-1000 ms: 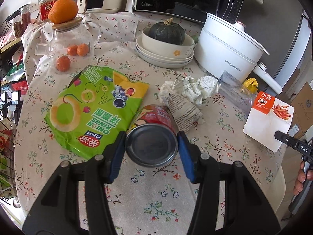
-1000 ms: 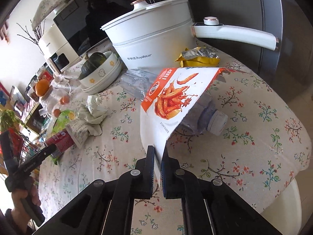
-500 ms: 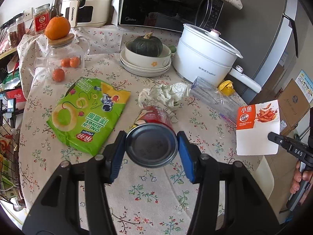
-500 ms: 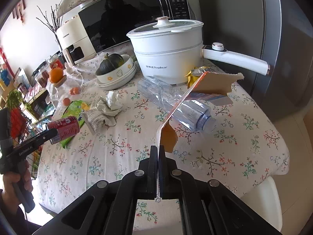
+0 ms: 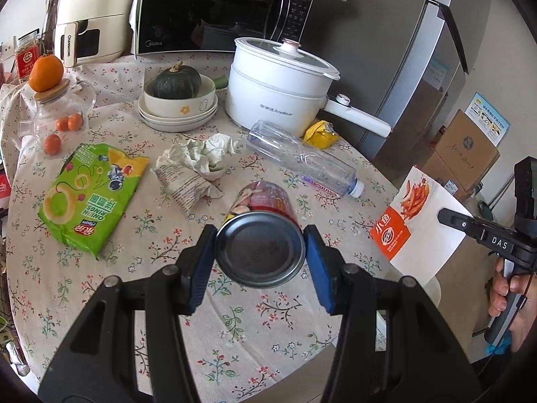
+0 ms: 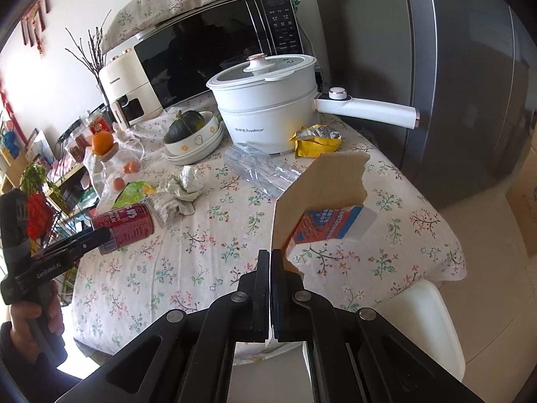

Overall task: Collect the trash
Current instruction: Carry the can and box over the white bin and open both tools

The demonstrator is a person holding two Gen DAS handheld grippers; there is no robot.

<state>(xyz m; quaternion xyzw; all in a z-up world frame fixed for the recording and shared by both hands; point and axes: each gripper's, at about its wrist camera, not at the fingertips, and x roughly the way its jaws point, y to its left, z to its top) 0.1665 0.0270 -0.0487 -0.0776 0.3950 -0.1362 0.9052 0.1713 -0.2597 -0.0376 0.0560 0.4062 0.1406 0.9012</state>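
My left gripper (image 5: pixel 260 245) is shut on a red drink can (image 5: pixel 260 235) and holds it in the air above the floral table; the can also shows in the right wrist view (image 6: pixel 124 228). My right gripper (image 6: pixel 270 262) is shut on a torn white and orange snack packet (image 6: pixel 315 194), held off the table's right edge; the packet also shows in the left wrist view (image 5: pixel 416 221). On the table lie a green onion-ring bag (image 5: pixel 90 194), crumpled paper (image 5: pixel 198 161), a clear plastic bottle (image 5: pixel 298 161) and a yellow wrapper (image 5: pixel 320 134).
A white electric pot (image 5: pixel 278 97) with a long handle, stacked bowls with a squash (image 5: pixel 178 100), a glass jar with oranges (image 5: pixel 57 107), a microwave (image 5: pixel 218 13) and an air fryer (image 5: pixel 90 30) stand at the back. A fridge (image 6: pixel 470 67) and cardboard boxes (image 5: pixel 466 154) are to the right.
Both grippers have lifted and pulled back from the table, the left with the can, the right with the snack packet, which has turned edge-on and then showed its back.
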